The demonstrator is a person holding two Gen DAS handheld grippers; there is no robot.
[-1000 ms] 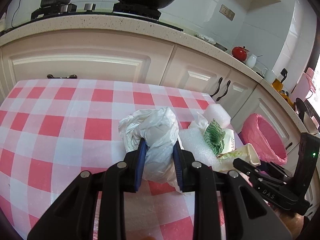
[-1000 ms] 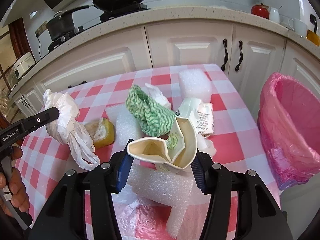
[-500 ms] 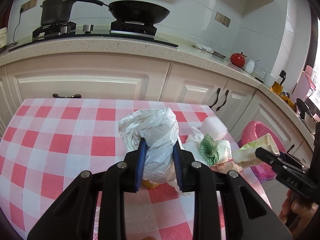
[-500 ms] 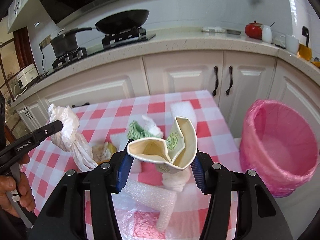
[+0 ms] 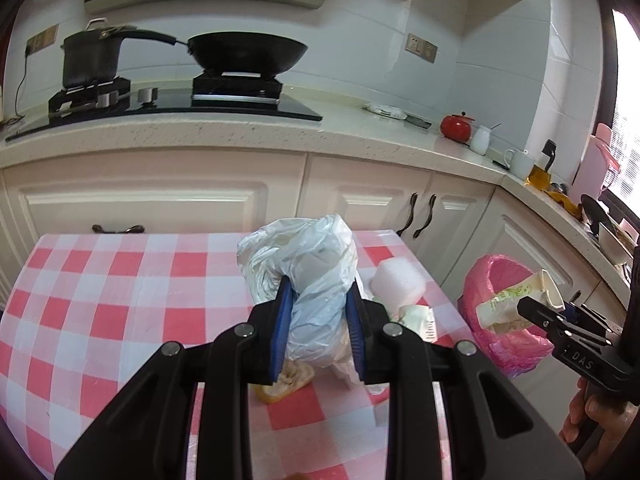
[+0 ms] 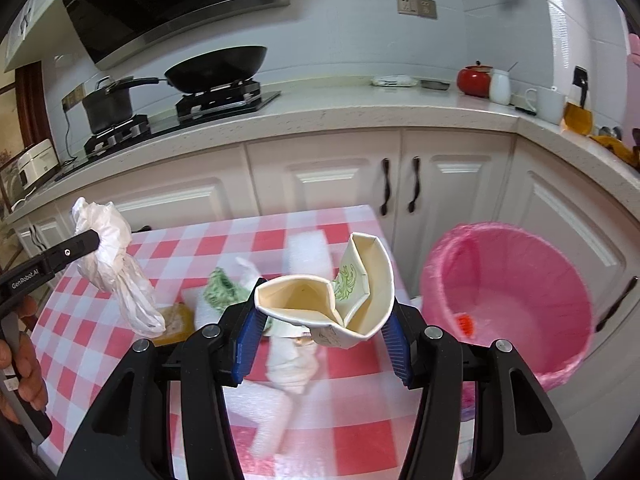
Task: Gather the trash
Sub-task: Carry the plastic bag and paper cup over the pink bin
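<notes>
The checked tablecloth [image 5: 100, 320] fills the lower half of both views. The pink-lined trash bin [image 6: 508, 300] stands at 3 o'clock of it. The left gripper [image 5: 318, 316] is clenched on a white plastic bag [image 5: 308, 272], lifted above the cloth. The right gripper [image 6: 320, 328] grasps a crushed paper cup [image 6: 340, 296], at 9 o'clock of the bin.

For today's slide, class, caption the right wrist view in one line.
Right claw grips a crushed paper cup above the checked table, beside the pink bin.
</notes>
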